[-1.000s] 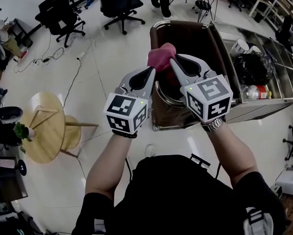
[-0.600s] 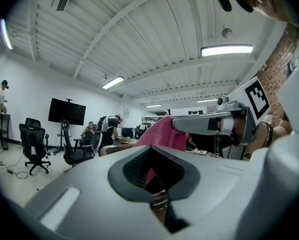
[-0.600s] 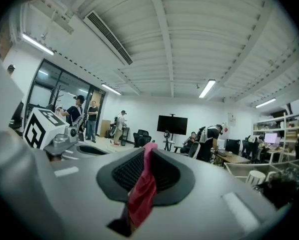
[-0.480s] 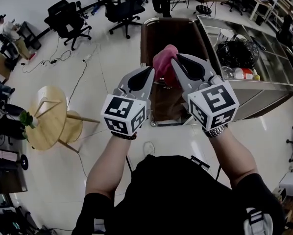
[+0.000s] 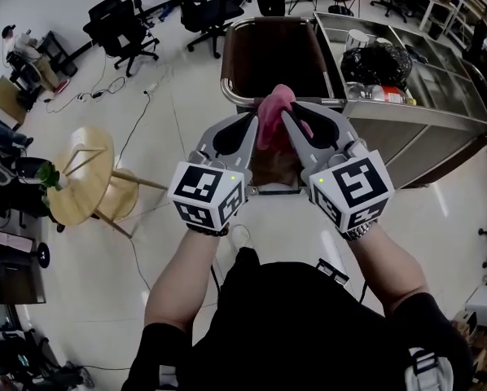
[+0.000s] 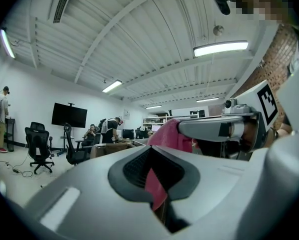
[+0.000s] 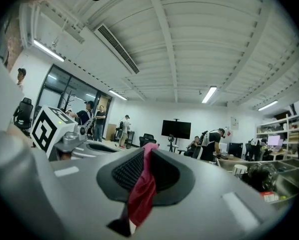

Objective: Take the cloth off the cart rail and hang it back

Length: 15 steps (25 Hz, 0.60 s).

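A: So, what is seen in the head view?

B: A pink cloth (image 5: 274,114) is held up between the left gripper (image 5: 254,124) and the right gripper (image 5: 290,113), whose tips are brought close together on either side of it. The cloth is seen over the chrome cart rail (image 5: 242,102); whether the rail is touched by it cannot be told. Behind the rail, the steel cart (image 5: 427,127) is seen, with a black bag (image 5: 378,59) lying in its upper tray. A round wooden table (image 5: 79,187) is seen on the floor at the left, well apart from the cart.

A: And what is shown in the left gripper view?

B: The jaws are pressed together, and a fold of the cloth is pinched between them. The rest of the cloth is bunched up beyond the tips, against the other gripper's jaw at the right.

A: Is the same found in the right gripper view?

B: Yes. A strip of the cloth is clamped between the closed jaws, and its loose end is seen hanging down toward the camera. The left gripper is seen just beside it, at the left edge.
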Each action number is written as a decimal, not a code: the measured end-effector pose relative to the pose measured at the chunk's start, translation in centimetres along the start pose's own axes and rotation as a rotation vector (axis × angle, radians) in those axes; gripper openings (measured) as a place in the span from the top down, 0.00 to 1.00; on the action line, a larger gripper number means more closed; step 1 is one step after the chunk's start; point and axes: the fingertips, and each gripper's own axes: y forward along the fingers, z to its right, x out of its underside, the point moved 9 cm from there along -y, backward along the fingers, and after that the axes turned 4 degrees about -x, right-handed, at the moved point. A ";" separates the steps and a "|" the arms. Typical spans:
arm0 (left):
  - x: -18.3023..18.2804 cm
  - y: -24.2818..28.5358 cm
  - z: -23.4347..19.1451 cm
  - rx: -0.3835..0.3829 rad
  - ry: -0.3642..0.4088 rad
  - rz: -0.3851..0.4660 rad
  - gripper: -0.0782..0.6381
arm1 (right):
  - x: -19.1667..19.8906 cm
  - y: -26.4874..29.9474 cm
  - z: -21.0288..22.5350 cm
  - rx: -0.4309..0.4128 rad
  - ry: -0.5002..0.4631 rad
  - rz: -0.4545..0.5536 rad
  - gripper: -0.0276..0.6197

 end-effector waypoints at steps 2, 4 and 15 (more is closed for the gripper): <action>-0.3 -0.7 1.1 0.000 0.005 -0.001 0.90 | 0.0 -1.2 -0.7 -0.002 0.000 -0.001 0.90; -0.6 -1.5 1.6 0.002 0.009 0.000 0.90 | -0.1 -1.8 -1.5 -0.002 0.001 -0.001 0.89; -2.2 -6.0 1.5 0.051 0.021 0.002 0.90 | -1.2 -2.6 -6.1 0.048 0.017 0.002 0.89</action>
